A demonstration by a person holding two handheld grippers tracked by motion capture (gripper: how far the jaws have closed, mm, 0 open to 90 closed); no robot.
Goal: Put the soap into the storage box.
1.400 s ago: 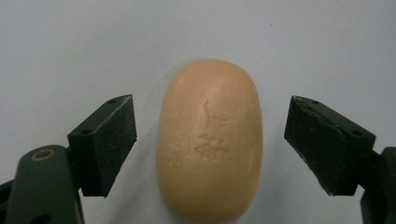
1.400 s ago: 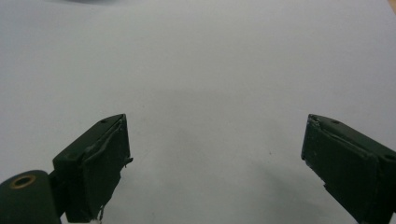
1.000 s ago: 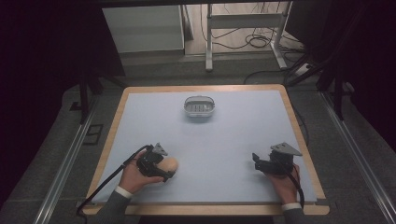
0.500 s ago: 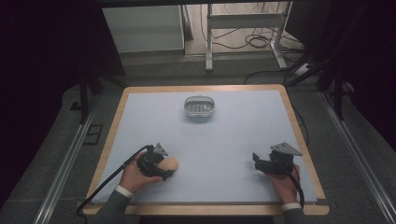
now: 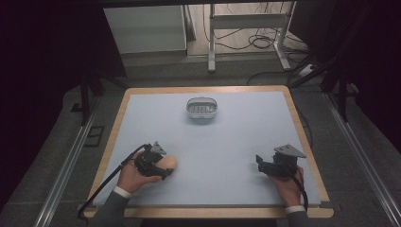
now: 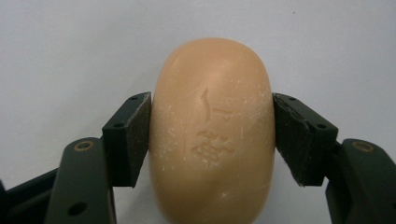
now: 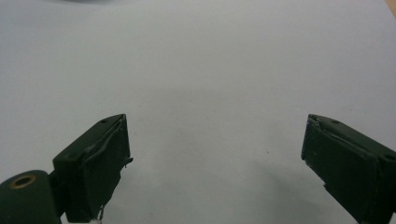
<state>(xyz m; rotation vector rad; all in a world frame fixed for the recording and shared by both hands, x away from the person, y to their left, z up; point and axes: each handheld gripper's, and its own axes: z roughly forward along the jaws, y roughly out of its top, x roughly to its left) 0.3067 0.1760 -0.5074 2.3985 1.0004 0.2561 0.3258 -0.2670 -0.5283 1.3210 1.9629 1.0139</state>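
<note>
Fingers [image 6: 133,140] of the left gripper [image 6: 211,140] clamp a soap bar [image 6: 212,130]; right gripper [image 7: 215,163] gapes wide, holding nothing, low over the counter [image 5: 236,142]; soap dish [image 5: 201,108] far off.

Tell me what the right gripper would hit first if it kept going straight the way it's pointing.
Probably nothing: the right gripper is open over bare table, though depth is unclear.

high view: overhead, forward-down | gripper views: close, low | shared: table [image 5: 236,142]
</note>
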